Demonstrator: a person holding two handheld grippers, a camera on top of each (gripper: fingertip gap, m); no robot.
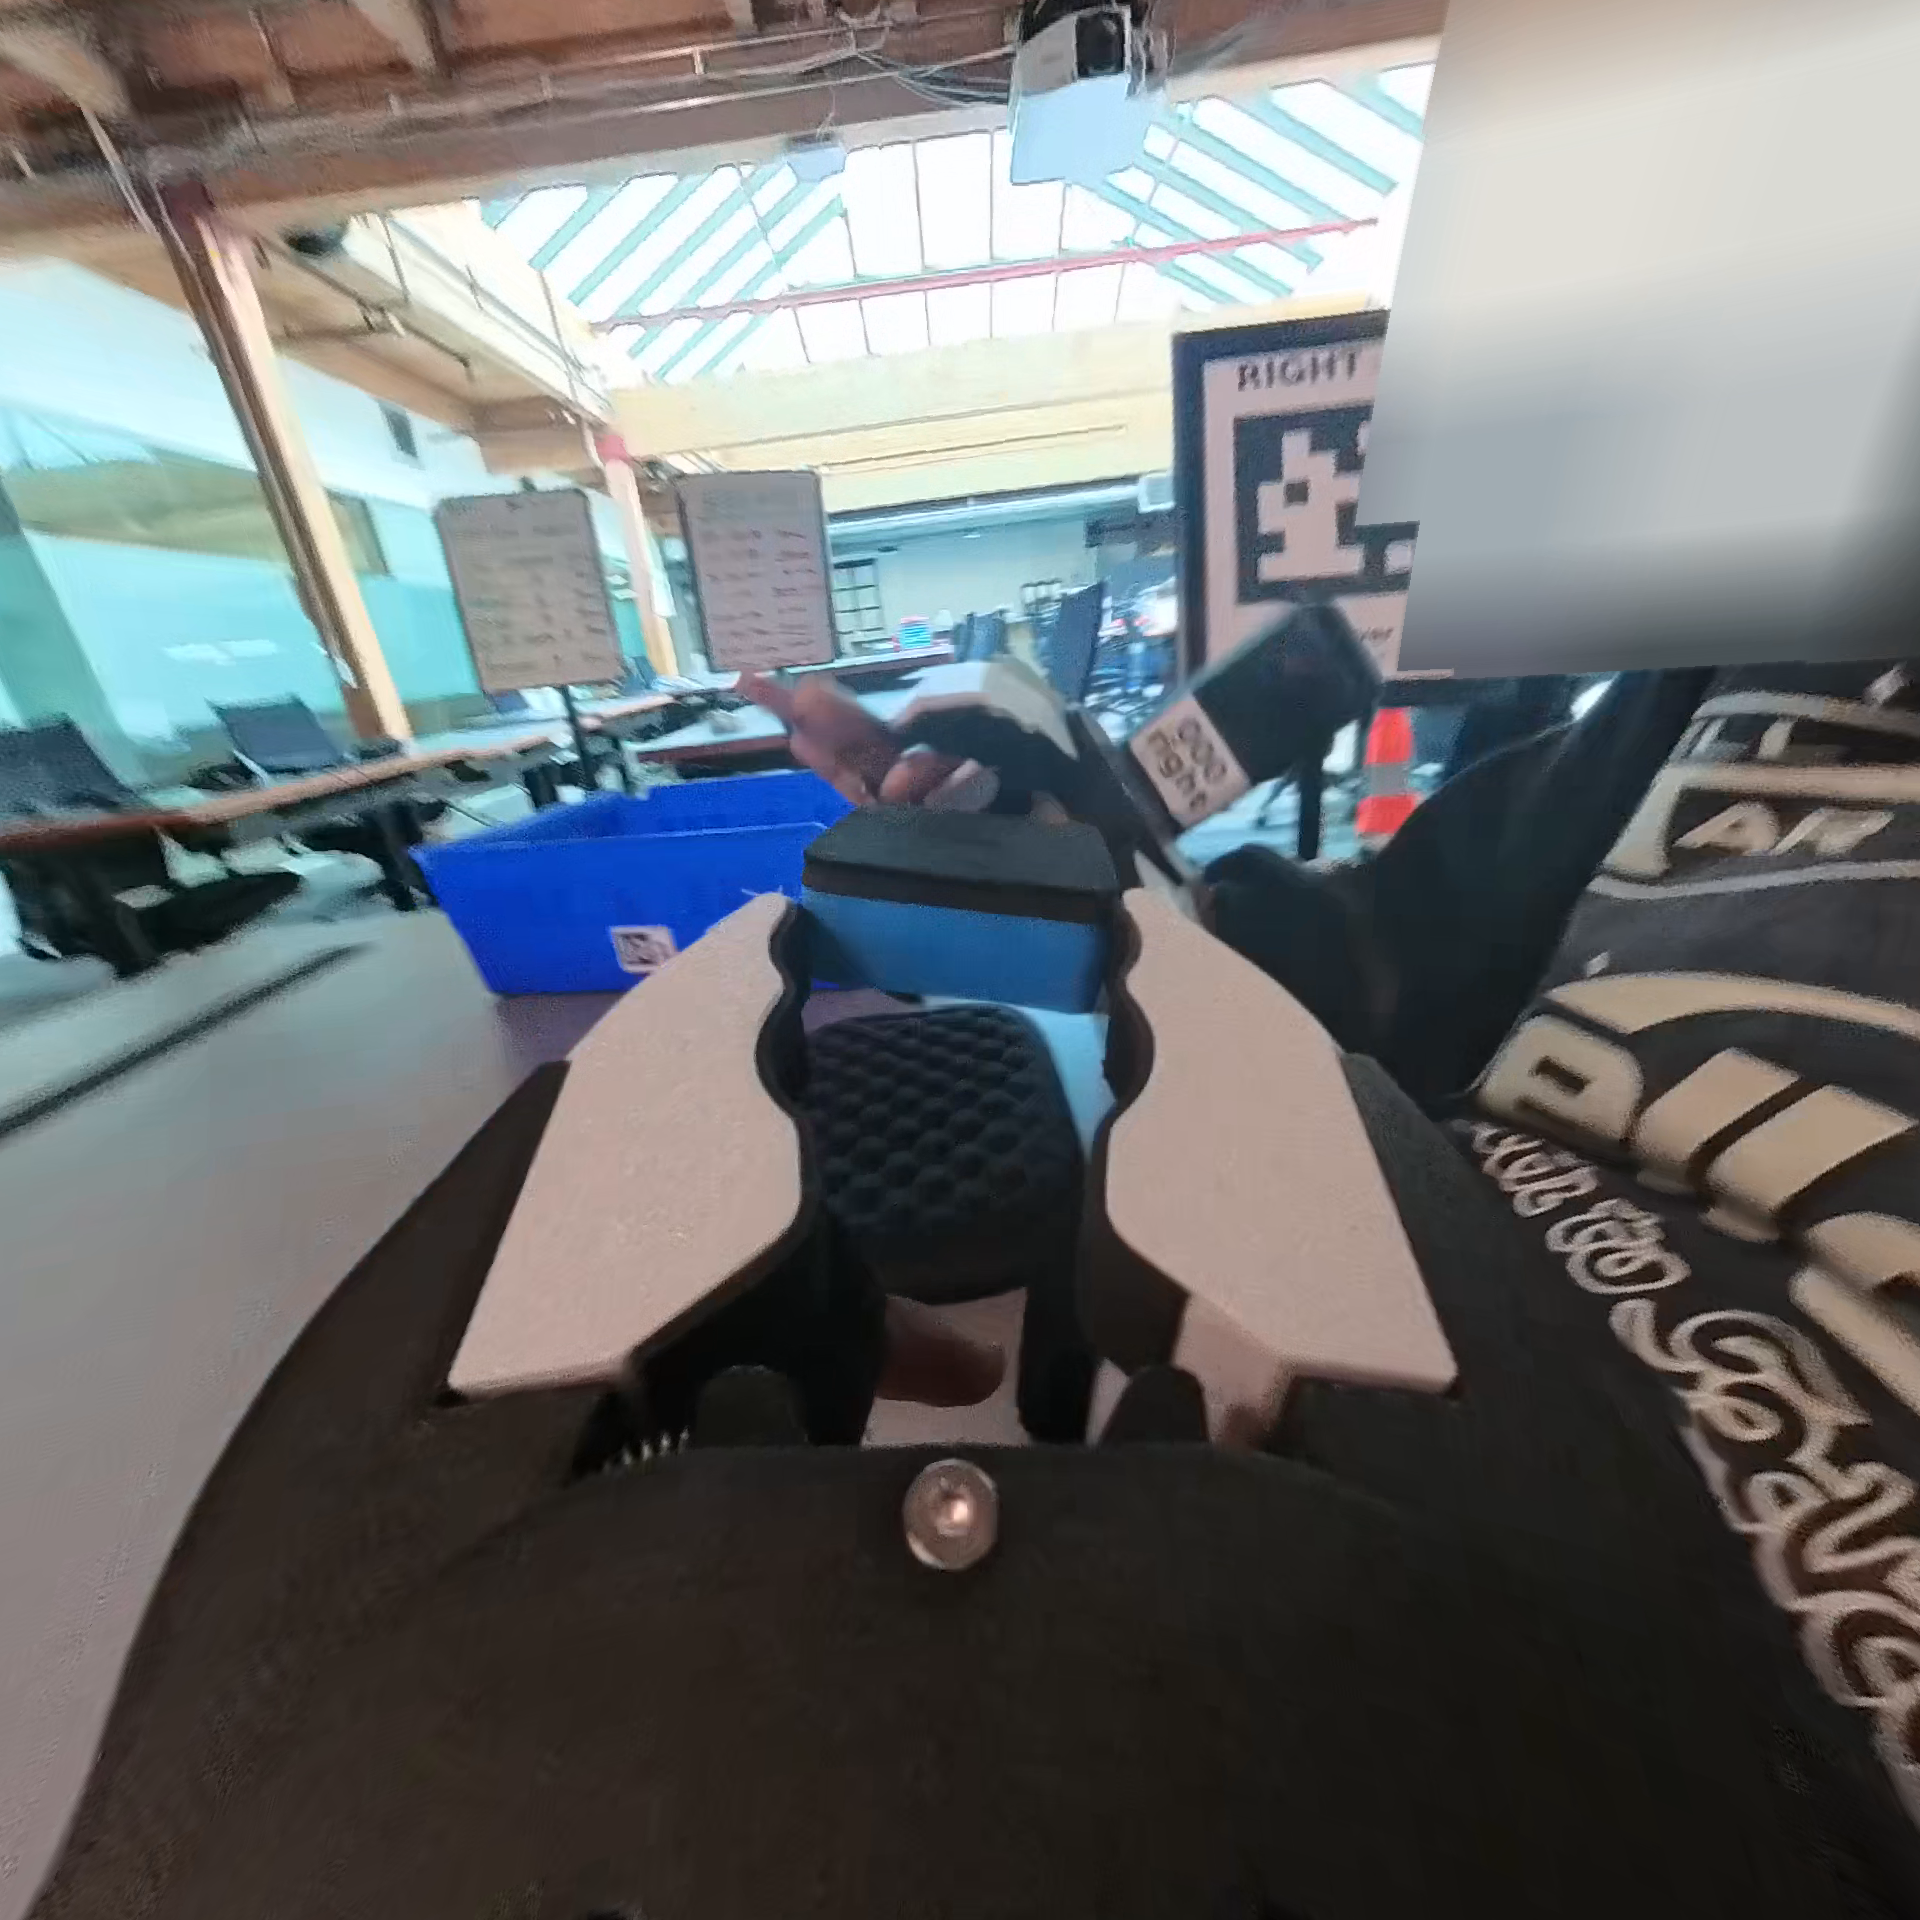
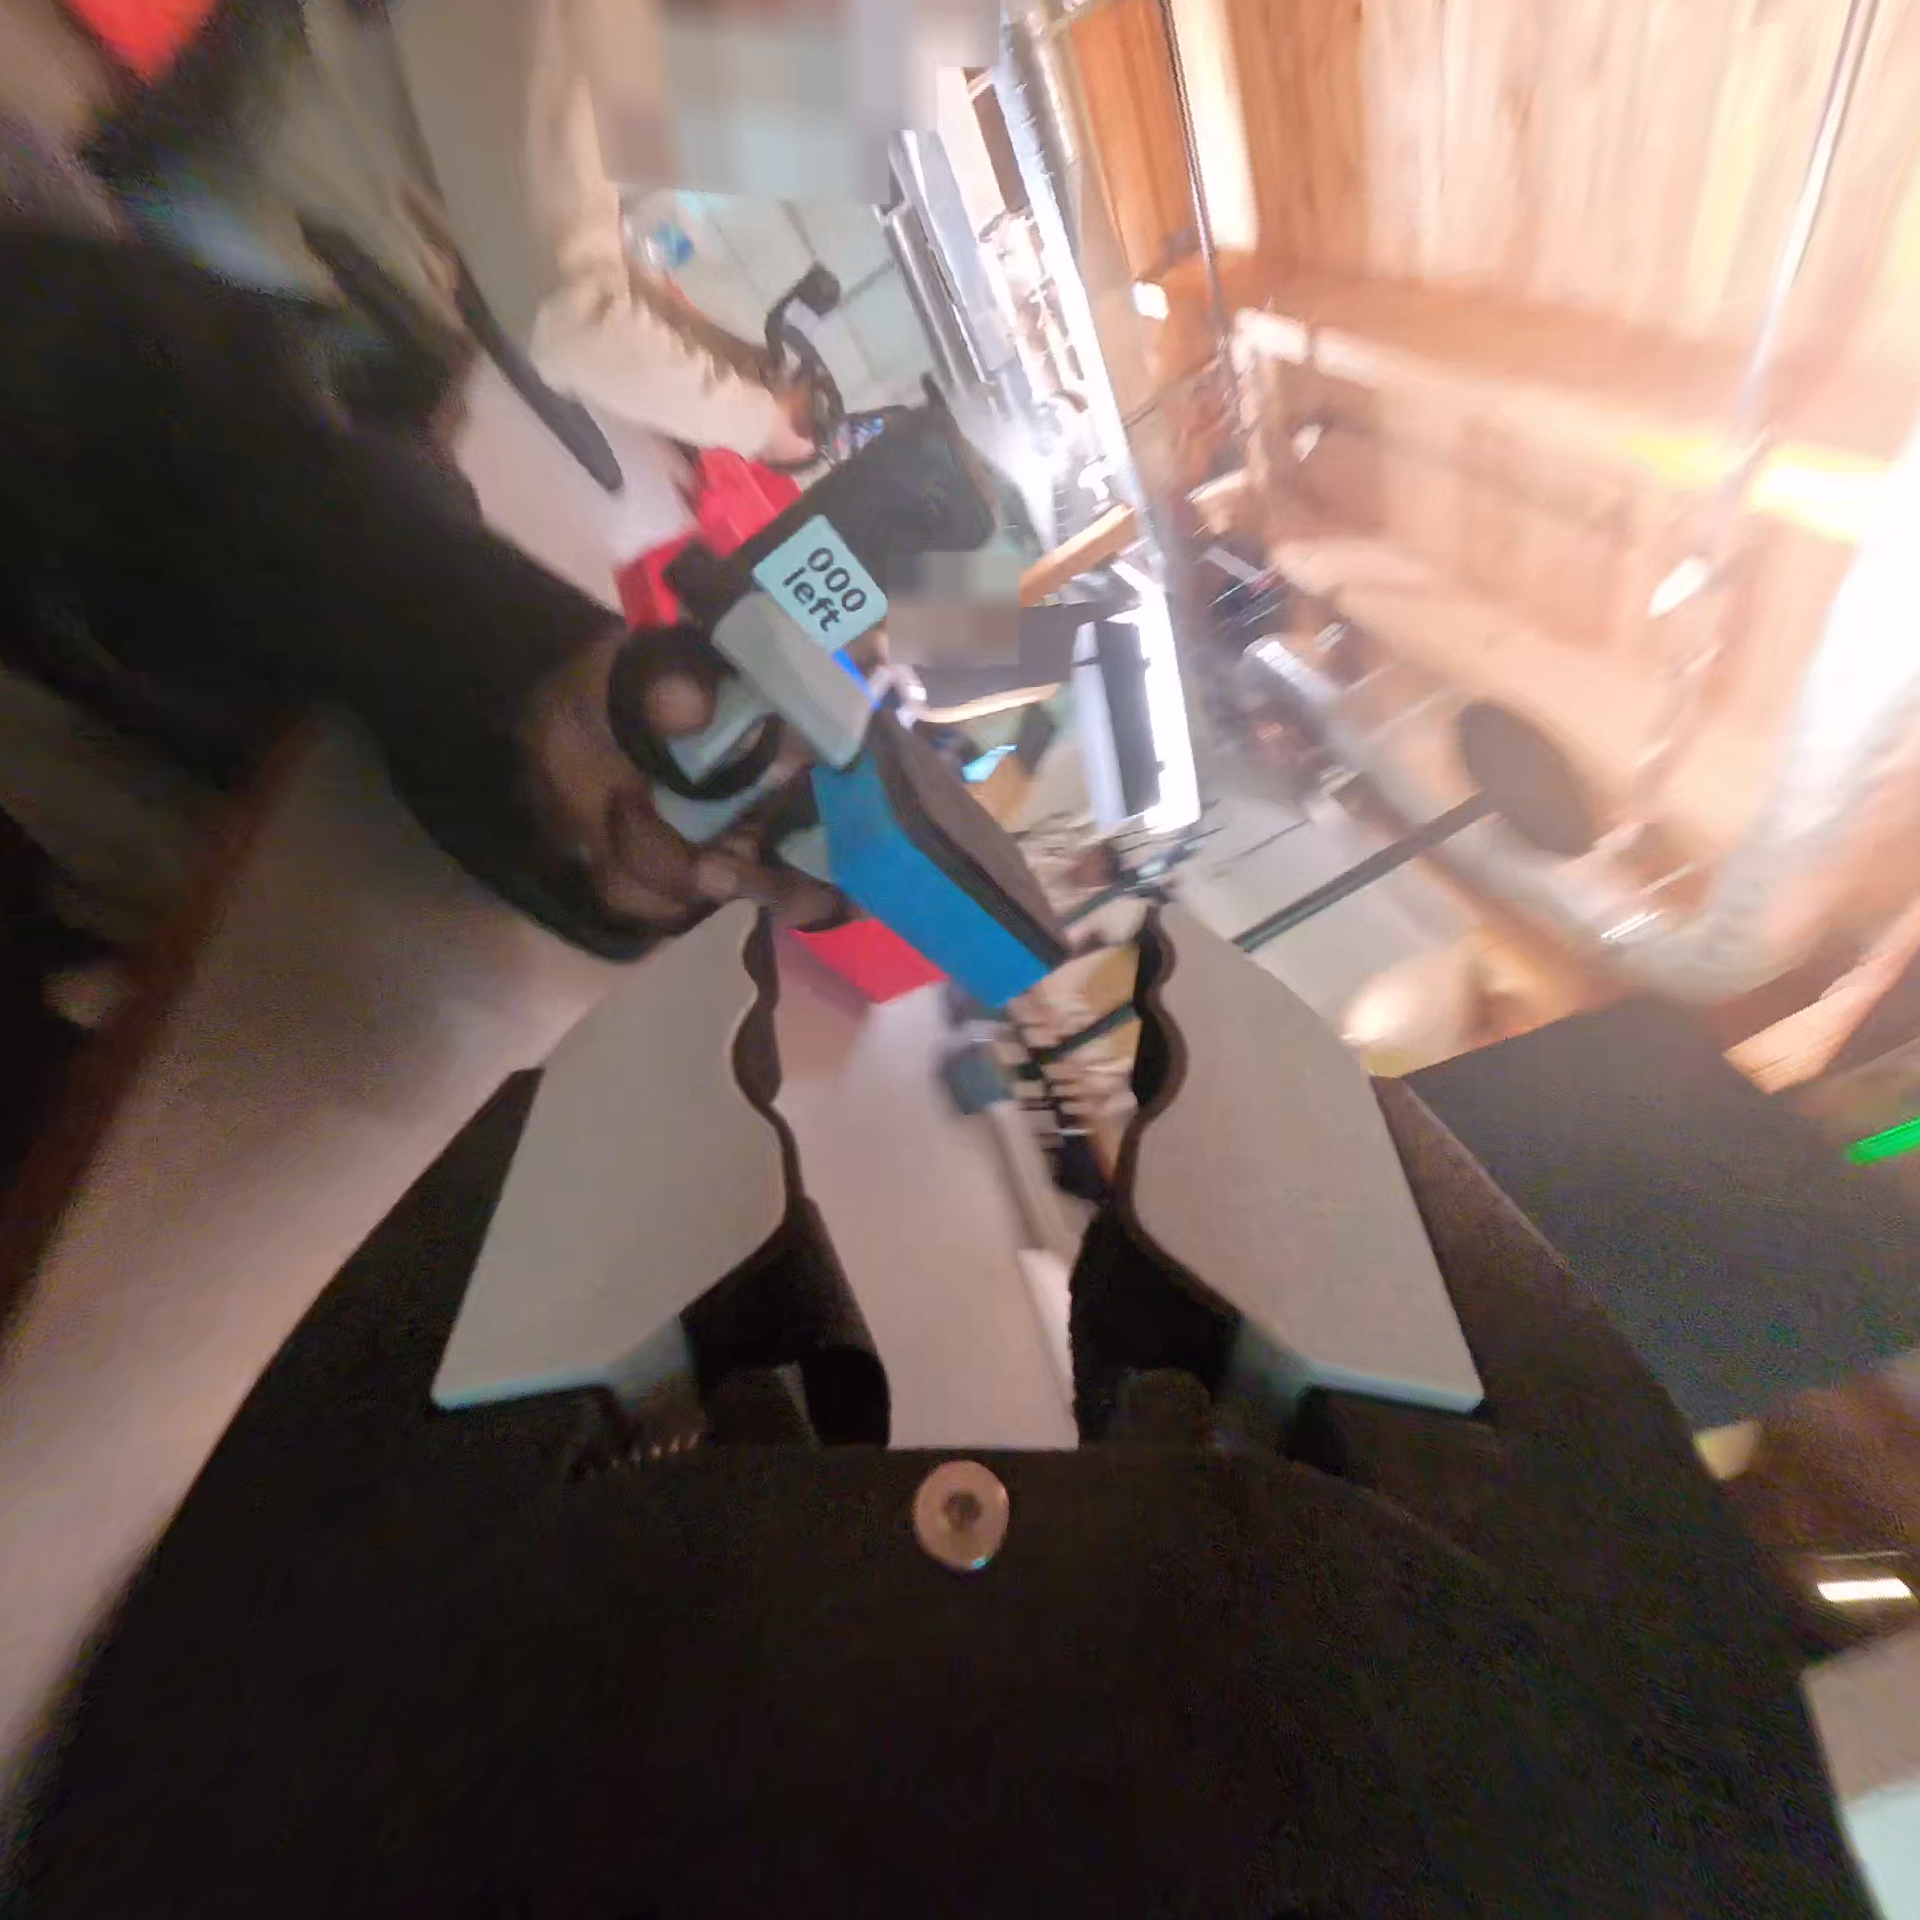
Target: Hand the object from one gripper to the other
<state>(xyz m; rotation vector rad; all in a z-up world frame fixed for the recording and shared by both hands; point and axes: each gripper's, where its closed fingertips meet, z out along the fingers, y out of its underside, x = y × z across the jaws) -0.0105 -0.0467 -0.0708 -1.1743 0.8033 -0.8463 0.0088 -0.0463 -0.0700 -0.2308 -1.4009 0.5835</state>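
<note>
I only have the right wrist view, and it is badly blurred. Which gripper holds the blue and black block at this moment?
Observer: The left gripper pinches the blue and black block between its fingertips.
Operator: Has the right gripper closed on it?
Observer: No. The right gripper is open, with the block just beyond its tips.
Operator: What lies behind the block on the left's side?
Observer: A blue bin stands on the table.
</note>
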